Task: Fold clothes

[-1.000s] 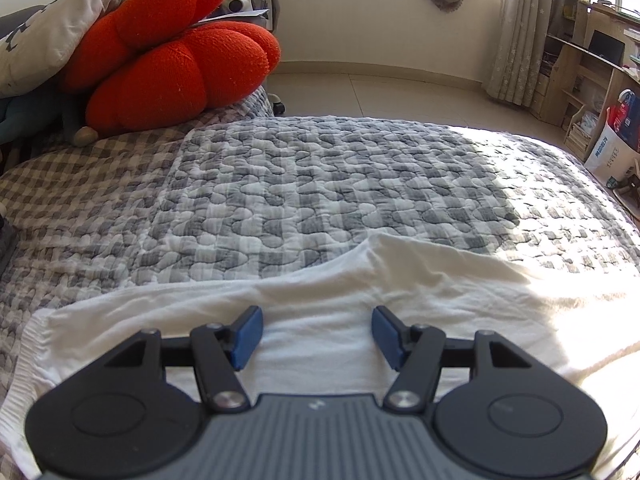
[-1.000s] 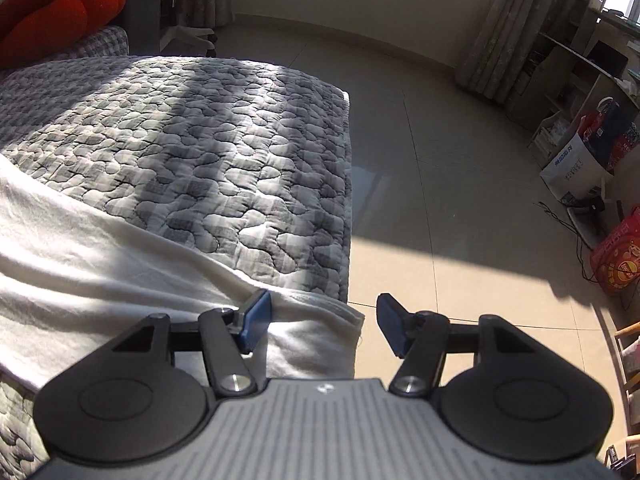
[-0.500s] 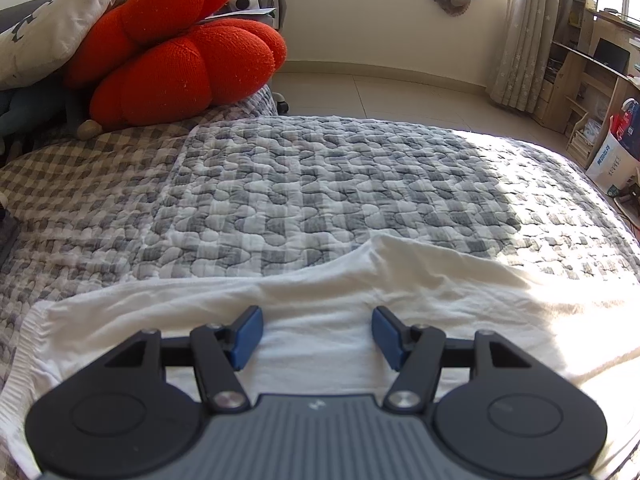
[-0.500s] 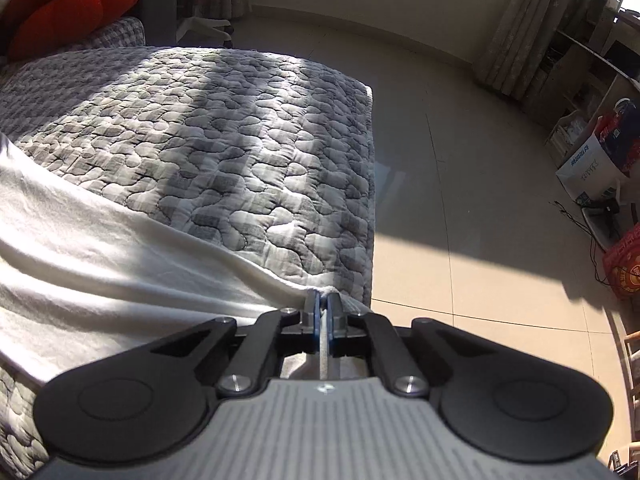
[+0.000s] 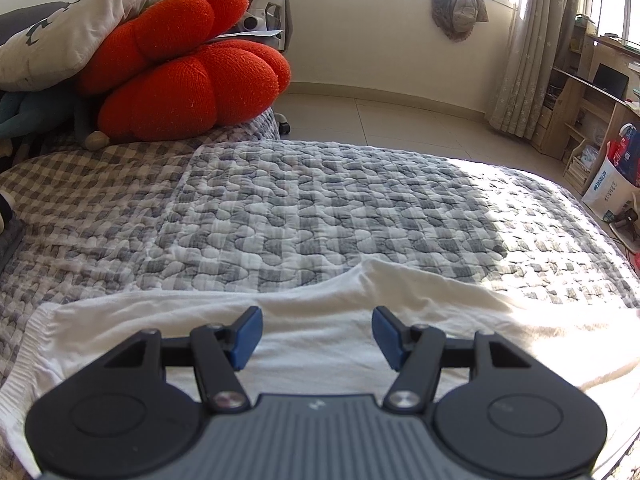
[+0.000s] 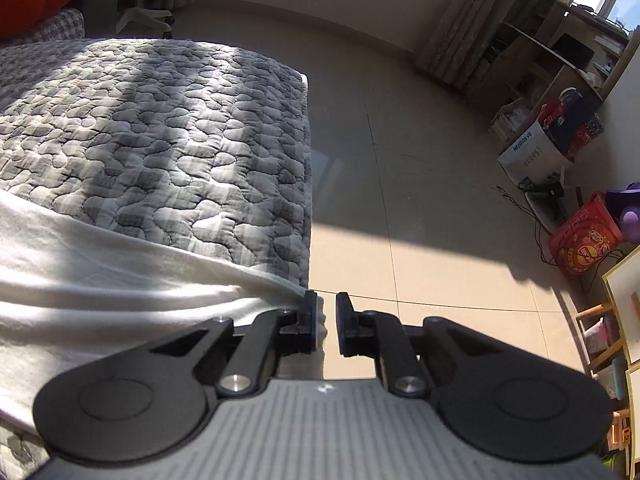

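A white garment (image 5: 320, 344) lies spread across the near part of a grey checked quilted bed (image 5: 320, 208). My left gripper (image 5: 316, 336) is open and hovers just above the middle of the garment, touching nothing. In the right wrist view the garment (image 6: 100, 280) reaches the bed's right corner. My right gripper (image 6: 326, 326) sits at that corner with its jaws a small gap apart. The cloth's corner lies against the left finger (image 6: 308, 324), and a bit of it shows in the gap. No firm pinch shows.
An orange plush cushion (image 5: 180, 68) and a grey pillow (image 5: 72, 28) sit at the bed's far left. The bed's right edge (image 6: 306, 184) drops to a tiled floor (image 6: 420, 200). Bags and boxes (image 6: 532, 148) and shelves stand along the right wall.
The right gripper shut on the garment's corner half a second ago and has since parted slightly while moving right. The left gripper stayed open and tilted up a little.
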`<state>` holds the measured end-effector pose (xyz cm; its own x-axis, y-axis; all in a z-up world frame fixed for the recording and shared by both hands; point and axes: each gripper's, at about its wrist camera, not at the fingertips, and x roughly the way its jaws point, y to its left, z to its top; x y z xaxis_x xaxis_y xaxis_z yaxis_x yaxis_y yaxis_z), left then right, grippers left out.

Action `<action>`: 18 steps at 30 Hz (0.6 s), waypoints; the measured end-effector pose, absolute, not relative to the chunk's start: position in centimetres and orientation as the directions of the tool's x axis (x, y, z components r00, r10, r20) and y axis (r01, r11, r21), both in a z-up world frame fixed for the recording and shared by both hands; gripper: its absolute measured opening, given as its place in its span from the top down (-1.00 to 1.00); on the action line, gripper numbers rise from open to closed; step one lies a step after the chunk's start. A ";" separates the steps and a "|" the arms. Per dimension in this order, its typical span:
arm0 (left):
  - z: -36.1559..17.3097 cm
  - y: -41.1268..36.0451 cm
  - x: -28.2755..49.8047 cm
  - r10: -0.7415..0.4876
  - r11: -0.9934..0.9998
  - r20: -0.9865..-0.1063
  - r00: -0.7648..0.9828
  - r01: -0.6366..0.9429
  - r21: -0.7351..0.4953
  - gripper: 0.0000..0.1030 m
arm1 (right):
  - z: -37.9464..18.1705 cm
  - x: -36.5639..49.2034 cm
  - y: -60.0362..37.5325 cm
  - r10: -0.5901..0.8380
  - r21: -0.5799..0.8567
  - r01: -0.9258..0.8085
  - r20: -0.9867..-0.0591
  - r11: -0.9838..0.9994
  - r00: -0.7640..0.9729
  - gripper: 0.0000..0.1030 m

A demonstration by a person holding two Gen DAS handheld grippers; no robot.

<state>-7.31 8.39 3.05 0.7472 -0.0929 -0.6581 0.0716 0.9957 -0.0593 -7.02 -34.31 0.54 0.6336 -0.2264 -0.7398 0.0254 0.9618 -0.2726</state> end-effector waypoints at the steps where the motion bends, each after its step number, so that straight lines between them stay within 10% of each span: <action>1: 3.2 8.0 -7.5 -0.111 0.994 -0.652 0.750 0.092 -0.063 -0.20 | 0.4 -7.2 -34.4 -0.244 -0.290 0.031 -0.737 0.956 0.630 0.72; 10: 1.8 3.3 -7.7 -0.255 0.949 -0.654 0.712 0.313 -0.029 -0.21 | 3.2 -8.6 -26.2 0.231 0.026 -0.344 -0.789 0.939 0.570 0.72; 18: 1.2 4.9 -4.0 -0.174 0.974 -0.648 0.741 0.227 -0.001 -0.33 | 2.6 -4.4 -23.4 0.146 -0.062 -0.312 -0.787 0.948 0.599 0.67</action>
